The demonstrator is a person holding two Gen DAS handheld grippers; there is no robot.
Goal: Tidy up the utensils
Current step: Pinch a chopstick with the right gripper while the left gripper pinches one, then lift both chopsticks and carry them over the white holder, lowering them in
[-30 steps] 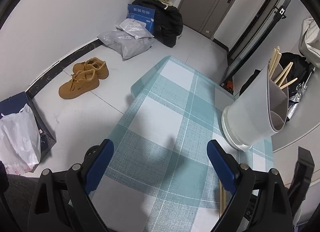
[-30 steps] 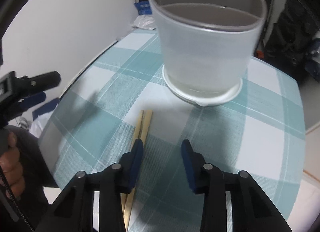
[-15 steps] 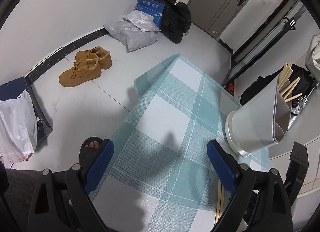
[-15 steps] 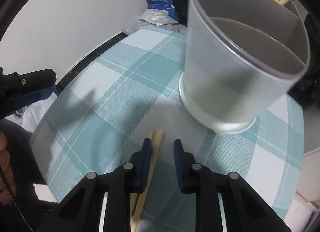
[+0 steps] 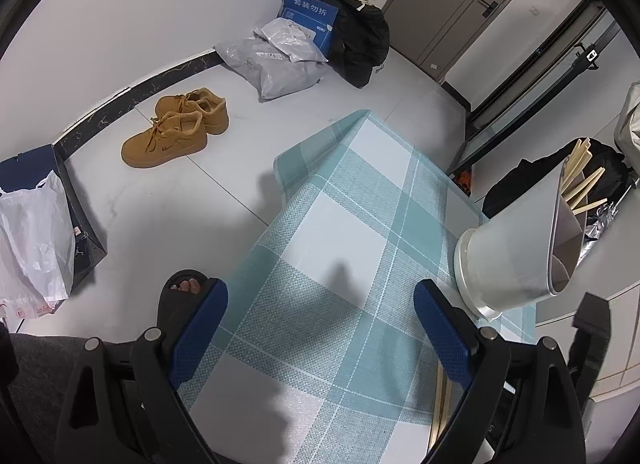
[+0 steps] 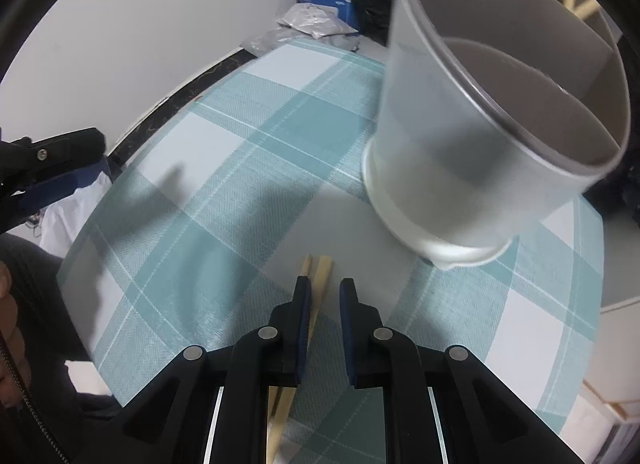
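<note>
Bamboo chopsticks [image 6: 316, 284] lie on the cloth [image 6: 224, 192] near the holder [image 6: 472, 168], long axis near-to-far — right claw [image 6: 324, 296] closing over them, not yet pinching; left claw [image 5: 320, 328] spread, farther off.

My right claw [image 6: 324, 296] has slid sideways over the checked tablecloth [image 6: 208, 184], and its jaws, wide apart a second ago, are closing to a narrow gap. The pair of chopsticks [image 6: 318, 284], which lay out past my left-hand finger before, now pokes up between the two pads. The white holder [image 6: 472, 152] has swung from dead ahead to my upper right. In my left claw's view a sandalled foot [image 5: 186, 288] has come into sight on the floor.
</note>
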